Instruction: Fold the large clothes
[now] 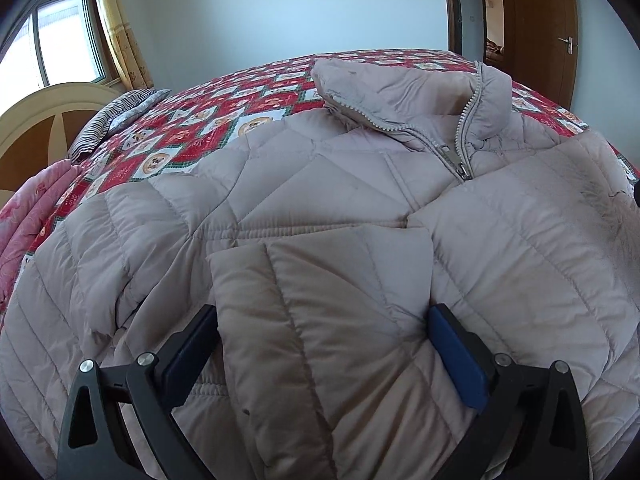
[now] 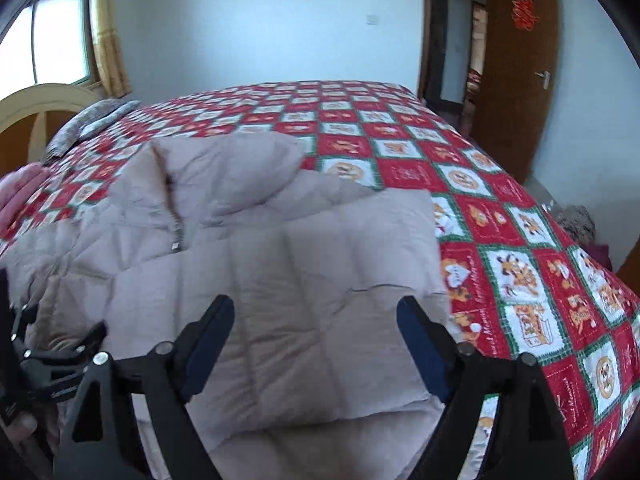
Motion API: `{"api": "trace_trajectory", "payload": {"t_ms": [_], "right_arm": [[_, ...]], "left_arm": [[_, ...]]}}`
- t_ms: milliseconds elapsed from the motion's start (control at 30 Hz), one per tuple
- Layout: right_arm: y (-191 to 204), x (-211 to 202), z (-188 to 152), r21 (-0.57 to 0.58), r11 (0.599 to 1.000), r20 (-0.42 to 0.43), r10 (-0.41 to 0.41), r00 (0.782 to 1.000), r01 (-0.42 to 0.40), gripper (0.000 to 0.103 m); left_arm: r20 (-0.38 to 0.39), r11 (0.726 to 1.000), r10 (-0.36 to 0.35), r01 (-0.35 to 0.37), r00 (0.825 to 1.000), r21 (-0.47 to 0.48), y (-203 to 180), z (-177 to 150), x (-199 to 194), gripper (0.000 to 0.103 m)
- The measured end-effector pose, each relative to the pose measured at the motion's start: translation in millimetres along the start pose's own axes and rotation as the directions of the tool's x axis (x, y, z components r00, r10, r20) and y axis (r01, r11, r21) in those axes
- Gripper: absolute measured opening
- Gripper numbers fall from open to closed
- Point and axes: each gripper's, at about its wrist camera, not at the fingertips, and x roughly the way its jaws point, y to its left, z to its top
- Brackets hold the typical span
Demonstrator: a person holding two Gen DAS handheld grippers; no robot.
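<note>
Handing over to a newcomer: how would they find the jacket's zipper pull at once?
Start at the bed with the red patchwork quilt, where the beige puffer jacket lies spread. Follow its raised collar down the half-open metal zip to the zipper pull, the only shiny silver piece on the matte padding.

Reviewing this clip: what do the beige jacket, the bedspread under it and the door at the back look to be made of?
Jacket: likely thin nylon or polyester shell over padding; quilted stitch lines, puffy panels, slight sheen, metal-looking zipper.
Bedspread: seems a printed cotton-type fabric, matte, red and white squares with cartoon figures.
Door: wood or wood veneer, brown with a smooth finish, metal-looking handle.
</note>
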Motion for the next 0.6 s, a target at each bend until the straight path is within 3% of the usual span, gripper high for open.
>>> {"api": "trace_trajectory", "payload": {"t_ms": [100,200,500,600], "right_arm": [[20,15,-14,-0.049,0.997,-0.059,0.049,0.997,-0.052,0.086],[27,41,-35,-0.061,0.997,-0.122,0.033,0.992,-0.041,0.086],[32,51,-42,-0.084,0.996,-0.127,-0.008,0.992,-0.003,0.089],[34,50,-44,-0.09,0.996,-0.122,-0.018,0.992,0.007,0.089]], "left_arm": [[-0.001,1.0,-0.005,0.005,1.0,-0.005,2,0,0,0.102],[0.001,1.0,-0.006,0.006,1.0,-0.007,2,-1,0,0.102],[0.003,0.999,-0.025,0.025,1.0,-0.022,7,-1,-7,0.102],[0.021,0.999,-0.012,0.013,1.0,-0.036,18,0,-25,0.102]]}}
